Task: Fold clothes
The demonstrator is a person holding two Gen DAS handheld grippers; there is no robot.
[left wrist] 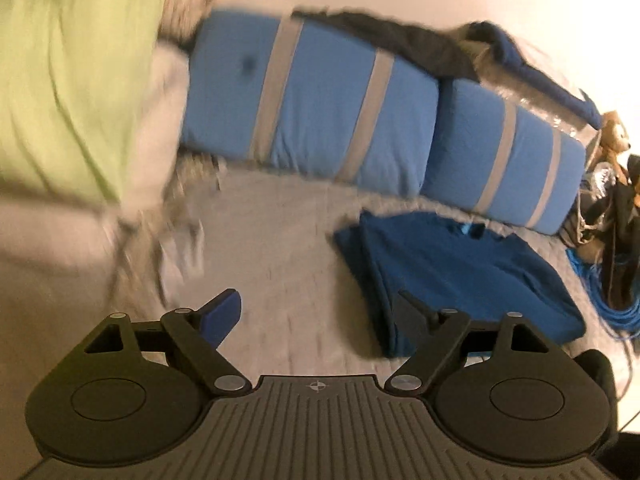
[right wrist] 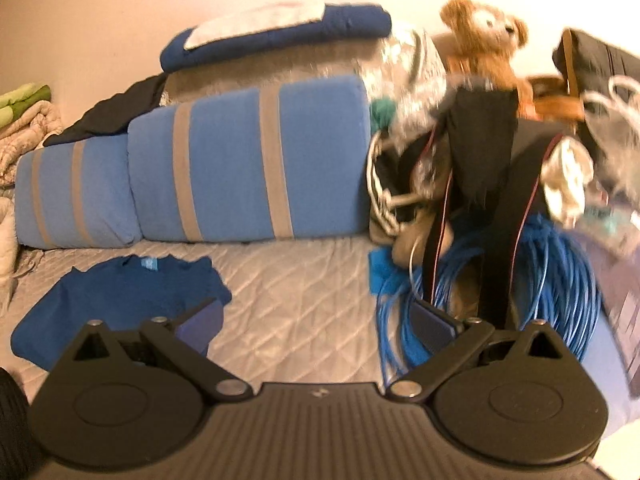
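Observation:
A dark blue T-shirt (left wrist: 460, 276) lies folded on the grey quilted bed (left wrist: 280, 248), right of centre in the left wrist view. It also shows low on the left in the right wrist view (right wrist: 120, 300). My left gripper (left wrist: 316, 312) is open and empty, above the quilt just left of the shirt. My right gripper (right wrist: 316, 320) is open and empty, over the quilt between the shirt and a coil of blue cable (right wrist: 520, 280). A blurred pile of light grey clothes (left wrist: 168, 208) lies to the left.
Two blue pillows with grey stripes (right wrist: 208, 172) lean along the back of the bed. A green blanket (left wrist: 72, 72) fills the upper left. A teddy bear (right wrist: 488, 36), black straps and bags are heaped at the right. A folded dark blue blanket (right wrist: 280, 36) lies on top of the pillows.

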